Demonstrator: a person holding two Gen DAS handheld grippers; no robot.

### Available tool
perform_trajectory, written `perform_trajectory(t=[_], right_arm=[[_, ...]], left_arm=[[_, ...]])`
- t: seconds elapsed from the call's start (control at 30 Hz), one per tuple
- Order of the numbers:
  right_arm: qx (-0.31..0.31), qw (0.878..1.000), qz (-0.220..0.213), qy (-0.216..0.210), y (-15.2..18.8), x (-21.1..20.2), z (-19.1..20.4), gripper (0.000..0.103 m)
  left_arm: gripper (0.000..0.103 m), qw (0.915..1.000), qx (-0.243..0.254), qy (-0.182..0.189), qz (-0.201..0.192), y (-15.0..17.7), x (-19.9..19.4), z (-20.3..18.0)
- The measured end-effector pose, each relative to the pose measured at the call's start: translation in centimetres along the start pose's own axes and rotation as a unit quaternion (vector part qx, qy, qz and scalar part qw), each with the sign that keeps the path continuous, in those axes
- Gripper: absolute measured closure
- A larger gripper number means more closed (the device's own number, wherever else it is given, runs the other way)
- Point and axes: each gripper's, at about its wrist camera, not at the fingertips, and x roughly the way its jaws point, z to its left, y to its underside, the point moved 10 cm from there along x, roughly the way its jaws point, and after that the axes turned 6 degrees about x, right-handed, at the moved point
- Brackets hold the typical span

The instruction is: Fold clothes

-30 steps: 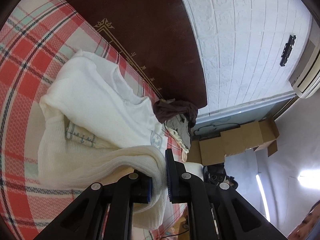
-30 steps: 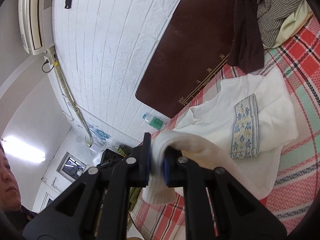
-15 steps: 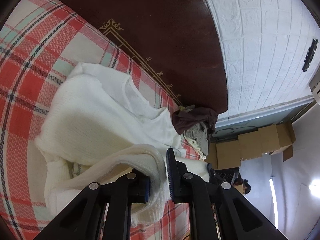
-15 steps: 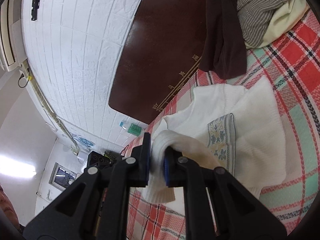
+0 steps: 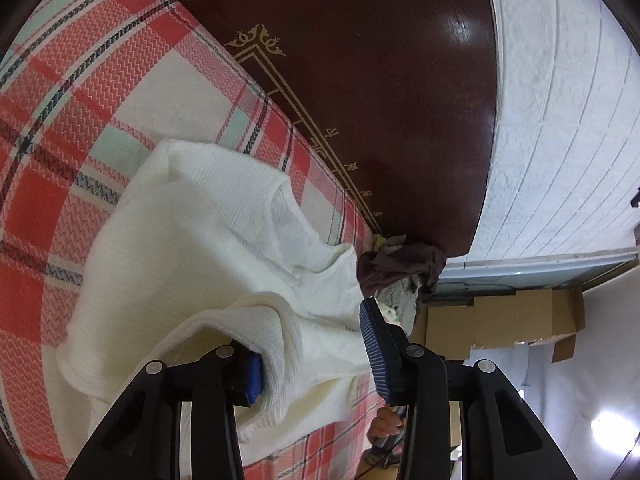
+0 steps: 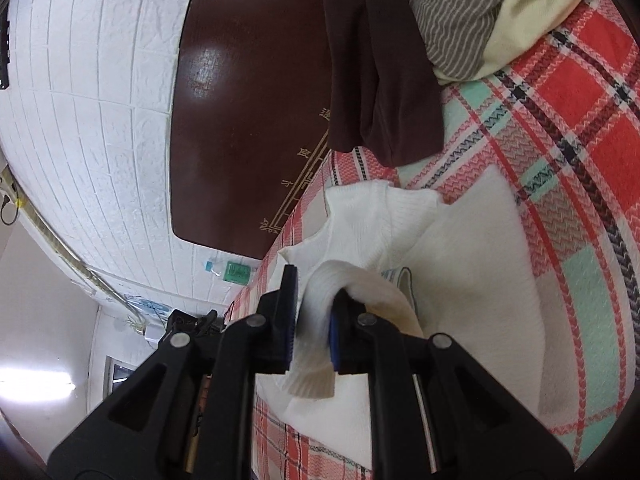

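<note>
We note the white knit sweater [image 5: 208, 216] lying on the plaid bedspread [image 5: 80, 92], neckline toward the dark headboard [image 5: 360, 60], its lower part doubled up over the body. The left gripper [image 5: 312, 352] has its jaws wide; the folded hem [image 5: 276, 344] drapes against one blue pad only, the other pad standing clear. The right gripper [image 6: 312, 320] has its jaws narrow, with a bunched edge of the same sweater [image 6: 472, 272] between them; it appears pinched, though the grip may be loosening.

Judgement: we are at the laying-down of a bottom-to-top fold, one side let go and the other about to be.

The next move calls for freeing the right-hand edge without dragging it, then drawing both grippers back so the fold stays square.

A pile of other clothes [image 6: 420, 40], brown and striped, sits near the headboard, apart from the sweater.
</note>
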Motion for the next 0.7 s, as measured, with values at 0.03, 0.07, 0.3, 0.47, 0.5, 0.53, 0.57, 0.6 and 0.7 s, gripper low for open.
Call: perform_trajectory(t=[0.03, 0.07, 0.3, 0.47, 0.5, 0.53, 0.57, 0.6, 0.7], right_arm=[[0.002, 1.000, -0.003, 0.003, -0.3, -0.1, -0.1, 0.088], [0.003, 1.000, -0.003, 0.006, -0.5, -0.1, -0.3, 0.088], [-0.006, 1.000, -0.009, 0.029, -1.5, -0.5, -0.4, 0.084], [-0.041, 0.997, -0.038, 0.043, -2.5, -1.2, 0.5, 0.030], [-0.053, 0.996, -0.045, 0.049, -2.7, -1.3, 0.7, 0.030], [-0.062, 0.996, -0.046, 0.048, -2.8, -1.4, 1.1, 0.030], [-0.066, 0.996, -0.045, 0.048, -2.8, -1.4, 1.3, 0.030], [-0.074, 0.995, -0.042, 0.049, -2.7, -1.4, 1.6, 0.030], [-0.118, 0.991, -0.026, 0.056, -1.6, -0.7, 2.6, 0.030]], left_arm=[[0.061, 1.0000, -0.009, 0.004, -0.002, -0.3, 0.0, 0.2], [0.060, 0.9998, -0.016, 0.006, -0.004, -0.5, 0.0, 0.3], [0.052, 0.9988, -0.046, 0.017, -0.004, -1.7, 0.4, 1.2], [0.045, 0.9990, -0.039, 0.022, -0.009, -2.2, 0.4, 0.9], [0.044, 0.9990, -0.037, 0.022, -0.010, -2.3, 0.3, 0.8], [0.041, 0.9990, -0.036, 0.023, -0.011, -2.4, 0.3, 0.8], [0.041, 0.9991, -0.034, 0.024, -0.012, -2.5, 0.3, 0.7], [0.038, 0.9991, -0.032, 0.025, -0.013, -2.6, 0.3, 0.6], [0.038, 0.9991, -0.027, 0.028, -0.016, -2.9, 0.3, 0.4]])
